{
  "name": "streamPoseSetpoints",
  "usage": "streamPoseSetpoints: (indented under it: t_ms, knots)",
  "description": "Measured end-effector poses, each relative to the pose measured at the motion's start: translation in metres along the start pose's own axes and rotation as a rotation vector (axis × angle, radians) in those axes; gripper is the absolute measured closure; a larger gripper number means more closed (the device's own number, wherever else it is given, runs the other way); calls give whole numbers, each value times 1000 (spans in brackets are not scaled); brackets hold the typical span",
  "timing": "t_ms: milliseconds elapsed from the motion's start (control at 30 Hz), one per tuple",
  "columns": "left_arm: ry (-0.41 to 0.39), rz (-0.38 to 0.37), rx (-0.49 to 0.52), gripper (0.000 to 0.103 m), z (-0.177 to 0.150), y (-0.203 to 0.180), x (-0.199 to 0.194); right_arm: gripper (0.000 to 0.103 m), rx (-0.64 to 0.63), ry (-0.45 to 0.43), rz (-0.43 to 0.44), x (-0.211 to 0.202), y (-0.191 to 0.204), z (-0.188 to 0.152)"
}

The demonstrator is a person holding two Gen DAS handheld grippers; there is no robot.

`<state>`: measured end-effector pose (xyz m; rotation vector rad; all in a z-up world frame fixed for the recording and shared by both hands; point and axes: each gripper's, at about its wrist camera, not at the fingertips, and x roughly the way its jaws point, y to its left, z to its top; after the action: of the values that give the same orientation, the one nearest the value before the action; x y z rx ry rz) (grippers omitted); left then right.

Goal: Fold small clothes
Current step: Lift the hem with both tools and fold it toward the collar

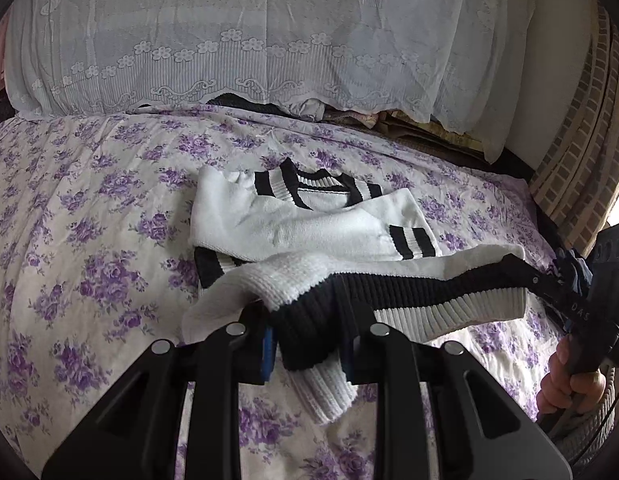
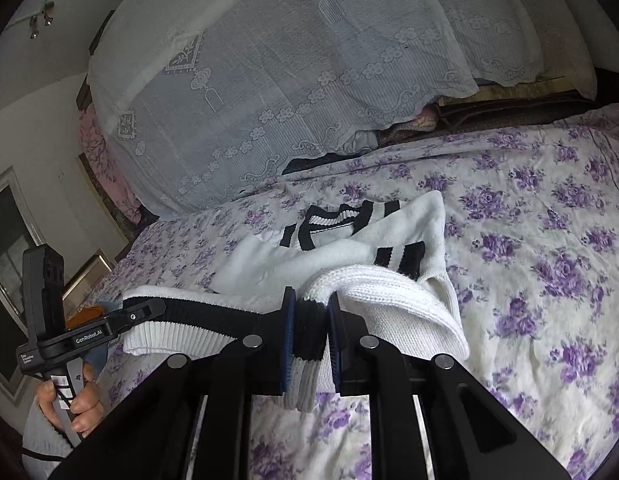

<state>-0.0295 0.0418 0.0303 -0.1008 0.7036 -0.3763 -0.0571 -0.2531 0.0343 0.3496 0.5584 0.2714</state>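
A small white knit sweater (image 1: 293,224) with black stripes lies on the bed, sleeves folded across its body; it also shows in the right wrist view (image 2: 349,248). Its ribbed black-and-white hem (image 1: 409,300) is lifted off the bed and stretched between both grippers. My left gripper (image 1: 309,344) is shut on the hem's left end; it appears at the left of the right wrist view (image 2: 149,312). My right gripper (image 2: 311,340) is shut on the hem's right end (image 2: 309,332); it appears at the right of the left wrist view (image 1: 521,272).
The bed has a white sheet with purple flowers (image 1: 89,240), also seen in the right wrist view (image 2: 529,260). A lace-covered pile (image 1: 229,40) stands at the far side. A framed picture or mirror (image 2: 13,240) leans at the left. A brick-patterned surface (image 1: 581,140) stands at the right.
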Motion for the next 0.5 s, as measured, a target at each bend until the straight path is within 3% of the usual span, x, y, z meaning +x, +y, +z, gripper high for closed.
streamPoseSetpoints:
  t_ms: [500]
  knots:
    - [-58, 11, -42, 79, 53, 18, 33, 88, 47, -66, -8, 46, -10, 52]
